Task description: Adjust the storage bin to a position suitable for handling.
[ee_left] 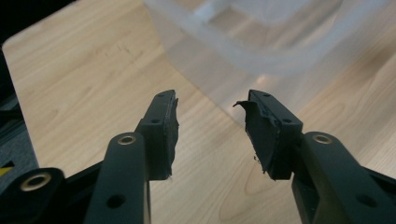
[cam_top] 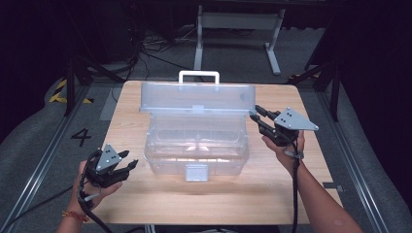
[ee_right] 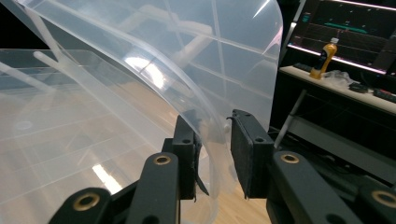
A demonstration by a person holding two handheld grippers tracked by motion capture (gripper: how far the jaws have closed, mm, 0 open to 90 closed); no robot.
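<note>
A clear plastic box (cam_top: 197, 145) stands mid-table with its lid (cam_top: 197, 97) raised upright at the back and a white handle (cam_top: 198, 74) on top. My right gripper (cam_top: 255, 114) is at the lid's right end. In the right gripper view its jaws (ee_right: 212, 140) straddle the lid's curved edge (ee_right: 187, 60) with a gap left, so it is open. My left gripper (cam_top: 130, 160) hovers open over the table by the box's front left corner, with nothing between its fingers (ee_left: 210, 121); the box wall (ee_left: 261, 51) lies just ahead.
The wooden table (cam_top: 145, 204) has bare room in front of and beside the box. A grey latch (cam_top: 197, 171) hangs at the box's front. Behind the table stands a white frame (cam_top: 238, 29). A bottle (ee_right: 324, 56) sits on a far shelf.
</note>
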